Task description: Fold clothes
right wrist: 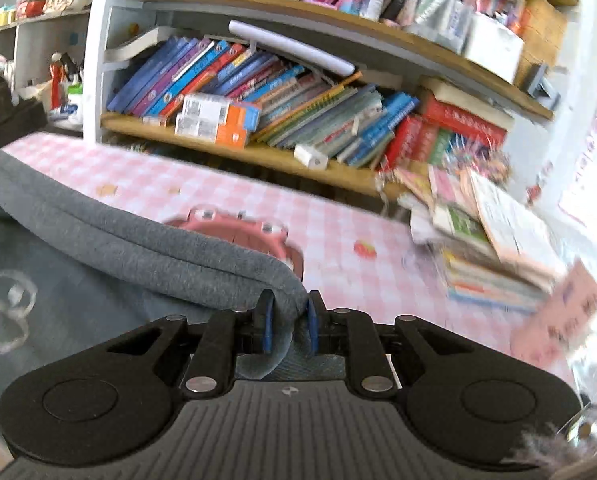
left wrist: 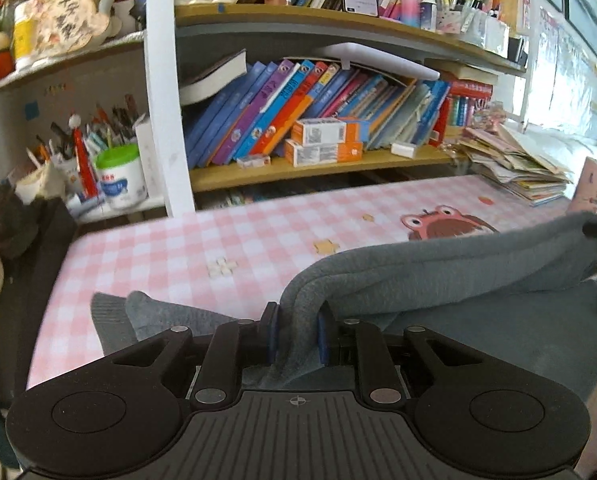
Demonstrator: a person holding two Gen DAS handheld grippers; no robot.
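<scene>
1. A round paper fan (left wrist: 64, 8) on the upper left shelf carries large black handwritten Chinese characters, too blurred to make out.
2. The white tub with a green lid (left wrist: 120, 180) has a blue label with small print that cannot be read.
3. The orange and white boxes (left wrist: 324, 142) on the shelf show dense printed labels, illegible.
4. The leaning book spines (left wrist: 282, 108) bear Chinese titles, too small to read.
5. The grey garment (right wrist: 58, 300) shows a pale outlined print, not readable as text.
</scene>
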